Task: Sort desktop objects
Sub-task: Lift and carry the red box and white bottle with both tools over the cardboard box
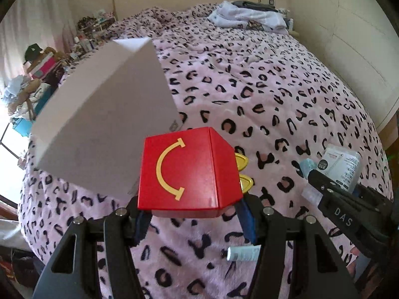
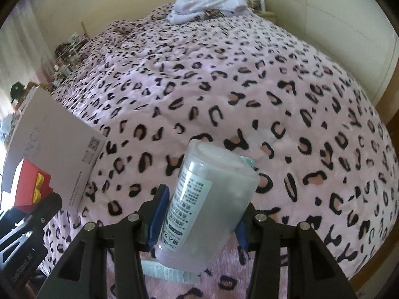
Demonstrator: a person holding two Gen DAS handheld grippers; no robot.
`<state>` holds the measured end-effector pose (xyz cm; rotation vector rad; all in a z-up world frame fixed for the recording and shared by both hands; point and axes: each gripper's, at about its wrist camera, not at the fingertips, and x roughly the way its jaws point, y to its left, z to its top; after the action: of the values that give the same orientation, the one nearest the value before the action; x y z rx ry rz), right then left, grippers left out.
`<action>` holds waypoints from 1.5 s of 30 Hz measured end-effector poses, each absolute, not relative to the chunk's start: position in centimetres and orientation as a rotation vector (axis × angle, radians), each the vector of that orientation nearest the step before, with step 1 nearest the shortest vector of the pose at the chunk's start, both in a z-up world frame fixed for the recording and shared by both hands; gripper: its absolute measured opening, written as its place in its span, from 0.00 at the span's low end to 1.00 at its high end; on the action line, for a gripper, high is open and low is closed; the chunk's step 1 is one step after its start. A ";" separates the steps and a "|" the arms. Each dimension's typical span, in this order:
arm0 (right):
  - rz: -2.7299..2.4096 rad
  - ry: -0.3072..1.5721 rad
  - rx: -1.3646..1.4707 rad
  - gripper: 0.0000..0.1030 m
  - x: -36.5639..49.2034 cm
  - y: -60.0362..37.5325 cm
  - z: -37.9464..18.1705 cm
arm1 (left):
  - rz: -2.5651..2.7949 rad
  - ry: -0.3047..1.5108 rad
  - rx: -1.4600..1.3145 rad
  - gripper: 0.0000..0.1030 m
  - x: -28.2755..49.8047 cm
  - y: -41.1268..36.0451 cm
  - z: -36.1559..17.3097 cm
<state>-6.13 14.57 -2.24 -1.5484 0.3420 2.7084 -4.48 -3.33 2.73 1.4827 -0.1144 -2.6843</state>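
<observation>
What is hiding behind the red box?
Behind the red box, held by the left tool, a big white box shows. Its lower corner is covered.

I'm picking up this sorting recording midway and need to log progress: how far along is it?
Nothing looks sorted yet. In hand: the left gripper is shut on the red box, and the right gripper is shut on the clear container, both lifted above the blanket. Left: the white box and the small tube lie on the blanket.

Red box (image 1: 184, 172) & clear tub (image 2: 209, 204), both lifted.
</observation>
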 end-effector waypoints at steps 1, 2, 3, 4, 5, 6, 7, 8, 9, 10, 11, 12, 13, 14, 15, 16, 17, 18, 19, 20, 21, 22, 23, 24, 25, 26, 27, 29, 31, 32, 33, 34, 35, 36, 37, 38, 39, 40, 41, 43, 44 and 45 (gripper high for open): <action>2.719 0.322 -1.541 0.47 -5.9 14.2 -1.8 | -2.683 -0.114 1.471 0.58 -4.1 -3.6 3.1; 2.728 0.308 -1.538 0.47 -5.7 13.9 -1.5 | -2.682 -0.112 1.459 0.58 -3.6 -3.8 3.5; 2.737 0.296 -1.535 0.47 -5.6 13.5 -1.1 | -2.681 -0.109 1.450 0.58 -3.3 -4.1 3.8; 2.746 0.283 -1.531 0.47 -5.5 13.1 -0.8 | -2.681 -0.106 1.440 0.58 -2.9 -4.4 4.1; 2.756 0.274 -1.527 0.47 -5.4 12.8 -0.5 | -2.680 -0.102 1.431 0.58 -2.5 -4.7 4.4; 2.767 0.257 -1.522 0.47 -5.1 12.4 0.0 | -2.680 -0.098 1.422 0.58 -2.2 -5.0 4.7; 2.776 0.246 -1.516 0.47 -5.0 12.0 0.2 | -2.680 -0.094 1.414 0.58 -1.8 -5.3 4.9; 2.783 0.238 -1.511 0.47 -5.0 11.6 0.4 | -2.679 -0.090 1.406 0.58 -1.6 -5.5 5.2; 2.792 0.226 -1.507 0.47 -4.9 11.2 0.7 | -2.679 -0.086 1.397 0.58 -1.3 -5.8 5.4; 2.801 0.214 -1.504 0.47 -4.8 10.7 1.0 | -2.678 -0.083 1.389 0.58 -1.0 -6.1 5.7; 2.810 0.198 -1.499 0.47 -4.7 10.3 1.3 | -2.677 -0.079 1.381 0.58 -0.7 -6.4 5.9; 2.818 0.181 -1.493 0.47 -4.6 9.9 1.6 | -2.677 -0.075 1.373 0.58 -0.4 -6.6 6.2; 2.827 0.164 -1.489 0.47 -4.5 9.6 1.9 | -2.675 -0.070 1.364 0.58 -0.1 -6.9 6.4; 2.834 0.148 -1.486 0.47 -4.5 9.2 2.1 | -2.672 -0.064 1.357 0.58 0.1 -7.2 6.6; 2.842 0.131 -1.483 0.47 -4.4 8.9 2.4 | -2.669 -0.056 1.351 0.58 0.3 -7.5 6.8; 2.850 0.114 -1.481 0.47 -4.4 8.5 2.7 | -2.667 -0.047 1.345 0.58 0.5 -7.8 6.9; 2.859 0.098 -1.478 0.47 -4.4 8.1 2.9 | -2.663 -0.036 1.338 0.58 0.7 -8.1 7.1; 2.867 0.081 -1.475 0.47 -4.4 7.7 3.2 | -2.659 -0.025 1.331 0.58 0.8 -8.5 7.2; 2.874 0.065 -1.471 0.47 -4.4 7.4 3.5 | -2.654 -0.013 1.324 0.58 1.0 -8.9 7.4; 2.884 0.044 -1.467 0.47 -4.3 6.8 3.8 | -2.648 0.001 1.317 0.58 1.2 -9.4 7.5; 2.891 0.030 -1.465 0.47 -4.2 6.4 4.0 | -2.641 0.016 1.311 0.58 1.4 -9.9 7.6; 2.899 0.017 -1.464 0.47 -4.2 6.0 4.2 | -2.634 0.032 1.305 0.58 1.6 -10.4 7.8; 2.907 0.003 -1.463 0.47 -4.1 5.5 4.4 | -2.627 0.046 1.300 0.58 1.7 -10.9 7.8; 2.917 -0.015 -1.464 0.47 -4.0 4.8 4.7 | -2.620 0.059 1.295 0.58 1.8 -11.3 7.9; 2.924 -0.028 -1.466 0.47 -3.9 4.2 4.9 | -2.611 0.072 1.288 0.58 1.9 -11.8 8.0; 2.930 -0.040 -1.469 0.47 -3.8 3.7 5.0 | -2.602 0.083 1.280 0.58 2.1 -12.3 8.1; 2.937 -0.052 -1.472 0.47 -3.6 3.1 5.2 | -2.594 0.093 1.274 0.58 2.2 -12.8 8.2; 2.950 -0.075 -1.478 0.47 -3.3 2.0 5.5 | -2.574 0.120 1.259 0.58 2.5 -13.9 8.3; 2.963 -0.106 -1.482 0.47 -3.0 0.7 5.9 | -2.555 0.148 1.246 0.58 2.9 -15.0 8.3; 2.969 -0.121 -1.483 0.47 -2.8 0.1 6.0 | -2.547 0.161 1.242 0.58 3.0 -15.6 8.3; 2.974 -0.137 -1.484 0.47 -2.6 -0.6 6.2 | -2.537 0.175 1.239 0.58 3.2 -16.2 8.3; 2.980 -0.153 -1.486 0.47 -2.5 -1.2 6.3 | -2.530 0.186 1.237 0.58 3.3 -16.7 8.3; 2.988 -0.166 -1.487 0.47 -2.3 -1.8 6.4 | -2.524 0.195 1.236 0.58 3.5 -17.2 8.3; 2.997 -0.179 -1.489 0.47 -2.2 -2.4 6.6 | -2.518 0.204 1.234 0.58 3.6 -17.6 8.3; 3.004 -0.190 -1.490 0.47 -2.0 -3.0 6.7 | -2.513 0.211 1.232 0.58 3.8 -18.0 8.3; 3.010 -0.200 -1.491 0.47 -1.9 -3.4 6.8 | -2.510 0.218 1.230 0.58 3.9 -18.4 8.3; 3.018 -0.209 -1.490 0.47 -1.8 -3.9 7.0 | -2.507 0.225 1.228 0.58 4.1 -18.8 8.4; 3.027 -0.217 -1.488 0.47 -1.6 -4.4 7.2 | -2.507 0.228 1.226 0.58 4.2 -19.1 8.5; 3.034 -0.223 -1.484 0.47 -1.6 -4.8 7.5 | -2.509 0.232 1.222 0.58 4.2 -19.3 8.6; 3.045 -0.232 -1.476 0.47 -1.5 -5.3 7.9 | -2.515 0.241 1.218 0.58 4.2 -19.6 9.1; 3.049 -0.237 -1.472 0.47 -1.5 -5.5 8.1 | -2.522 0.246 1.215 0.58 4.2 -19.7 9.3; 3.053 -0.244 -1.465 0.47 -1.5 -5.7 8.4 | -2.528 0.251 1.212 0.58 4.2 -19.9 9.6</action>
<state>-1.52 -5.67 8.37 -1.4646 -0.2437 3.0529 4.17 -19.85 9.60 1.2119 0.2506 -2.5284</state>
